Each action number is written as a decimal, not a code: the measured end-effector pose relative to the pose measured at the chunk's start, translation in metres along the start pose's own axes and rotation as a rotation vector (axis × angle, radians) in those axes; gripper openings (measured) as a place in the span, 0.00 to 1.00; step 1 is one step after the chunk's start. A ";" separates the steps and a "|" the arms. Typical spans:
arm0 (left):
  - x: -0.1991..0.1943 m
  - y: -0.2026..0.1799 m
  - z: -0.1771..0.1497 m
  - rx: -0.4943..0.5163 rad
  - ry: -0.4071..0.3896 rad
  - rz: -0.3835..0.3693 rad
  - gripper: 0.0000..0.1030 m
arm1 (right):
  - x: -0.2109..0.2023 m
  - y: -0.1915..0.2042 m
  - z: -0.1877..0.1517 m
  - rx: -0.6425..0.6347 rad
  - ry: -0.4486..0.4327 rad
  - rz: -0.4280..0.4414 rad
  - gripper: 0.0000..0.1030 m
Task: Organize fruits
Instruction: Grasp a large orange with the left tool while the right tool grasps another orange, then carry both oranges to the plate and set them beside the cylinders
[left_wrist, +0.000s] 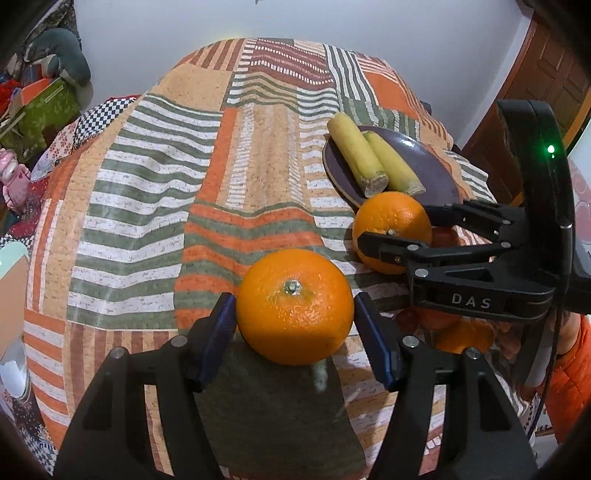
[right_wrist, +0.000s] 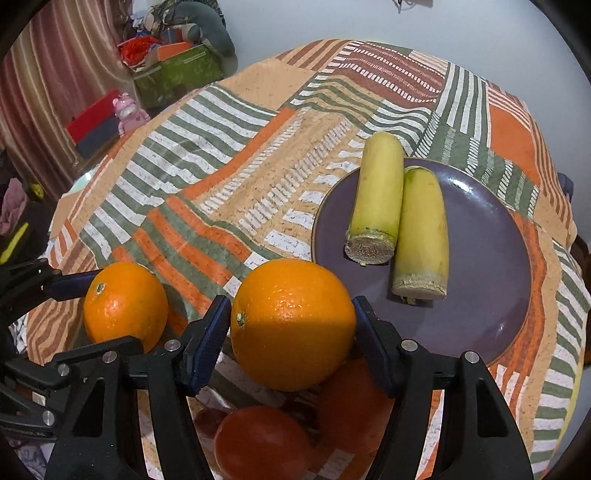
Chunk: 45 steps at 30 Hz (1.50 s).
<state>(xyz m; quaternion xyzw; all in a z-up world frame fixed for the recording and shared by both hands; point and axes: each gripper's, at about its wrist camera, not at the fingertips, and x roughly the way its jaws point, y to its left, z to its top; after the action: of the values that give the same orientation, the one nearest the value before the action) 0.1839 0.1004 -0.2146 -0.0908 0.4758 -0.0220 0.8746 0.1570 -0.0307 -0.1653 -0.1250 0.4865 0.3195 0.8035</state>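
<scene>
L gripper (left_wrist: 295, 314) clamped on an orange (left_wrist: 294, 306), R gripper (right_wrist: 291, 325) clamped on 2nd orange (right_wrist: 293, 325) by purple plate (right_wrist: 480, 314) w/ 2 sugarcane pieces (right_wrist: 378, 199)

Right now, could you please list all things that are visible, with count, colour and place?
oranges: 2, orange; one in left tool, one in right tool, near plate
cane pieces: 2, yellow-green, side by side on plate
plate: 1, dark purple, on tablecloth
red fruits: at least 2, below right tool; exact count unclear
tablecloth: 1, striped orange, green, white
left tool: black, blue pads, around orange
right tool: black, blue pads, around orange
</scene>
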 end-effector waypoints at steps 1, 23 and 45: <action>-0.001 0.000 0.001 0.000 -0.004 0.001 0.63 | -0.001 -0.001 0.000 0.011 -0.002 0.004 0.61; -0.033 -0.066 0.078 0.099 -0.165 -0.034 0.63 | -0.114 -0.076 0.014 0.149 -0.271 -0.117 0.60; 0.064 -0.095 0.161 0.107 -0.103 -0.047 0.63 | -0.038 -0.133 0.041 0.178 -0.185 -0.173 0.60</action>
<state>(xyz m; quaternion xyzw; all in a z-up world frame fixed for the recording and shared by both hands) 0.3584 0.0214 -0.1649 -0.0562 0.4263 -0.0634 0.9006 0.2576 -0.1263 -0.1269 -0.0645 0.4241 0.2148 0.8774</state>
